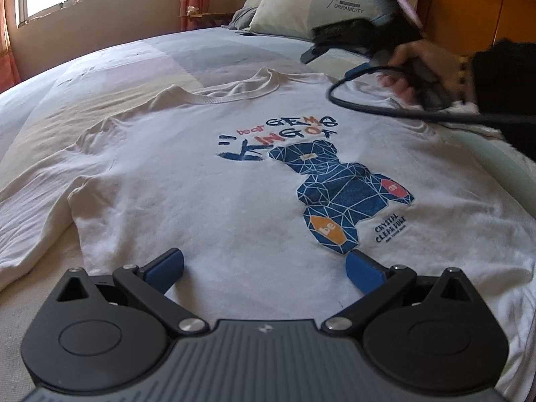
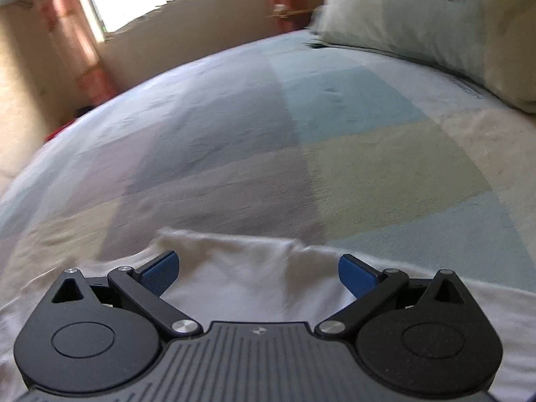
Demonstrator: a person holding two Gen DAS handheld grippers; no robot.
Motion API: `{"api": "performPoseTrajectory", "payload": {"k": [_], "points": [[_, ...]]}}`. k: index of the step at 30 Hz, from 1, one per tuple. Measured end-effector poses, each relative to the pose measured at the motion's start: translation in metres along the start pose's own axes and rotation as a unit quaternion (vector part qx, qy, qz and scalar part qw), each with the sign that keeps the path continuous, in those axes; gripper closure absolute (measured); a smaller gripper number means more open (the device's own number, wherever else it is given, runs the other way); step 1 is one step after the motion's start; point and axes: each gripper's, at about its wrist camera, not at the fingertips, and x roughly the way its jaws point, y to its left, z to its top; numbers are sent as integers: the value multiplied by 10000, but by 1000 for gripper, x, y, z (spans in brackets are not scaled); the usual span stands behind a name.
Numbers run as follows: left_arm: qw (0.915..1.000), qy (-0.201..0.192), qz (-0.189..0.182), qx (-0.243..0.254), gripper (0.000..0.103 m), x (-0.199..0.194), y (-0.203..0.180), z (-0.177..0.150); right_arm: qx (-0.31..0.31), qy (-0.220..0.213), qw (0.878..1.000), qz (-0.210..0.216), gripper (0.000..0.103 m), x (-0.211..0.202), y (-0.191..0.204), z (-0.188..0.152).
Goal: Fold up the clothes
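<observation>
The white T-shirt lies flat, print up, on the patchwork bedspread, its long axis running from the hem at 6 o'clock to the collar at 12. The left gripper, jaws spread and empty, hovers over the hem end. The right gripper, also spread and empty, hangs over the shoulder at 2 o'clock, the nearer one to the sleeve. A pillow sits beyond.
</observation>
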Motion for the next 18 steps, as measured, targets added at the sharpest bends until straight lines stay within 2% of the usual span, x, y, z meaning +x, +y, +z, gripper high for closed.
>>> {"api": "performPoseTrajectory", "payload": {"k": [4, 8, 12, 15, 18], "points": [[10000, -3, 9, -5, 1, 1, 0, 0, -431, 182, 9989, 66, 0, -50, 1, -15], [10000, 1, 28, -3, 1, 1, -1, 0, -600, 433, 9960, -499, 0, -87, -29, -28], [10000, 0, 35, -3, 1, 1, -1, 0, 335, 383, 9954, -808, 0, -104, -96, -41], [10000, -24, 39, 4, 1, 1, -1, 0, 949, 265, 9880, -1187, 0, -106, -145, -53], [10000, -43, 66, 31, 1, 1, -2, -1, 1247, -106, 9847, -1211, 0, -110, -171, -56]]}}
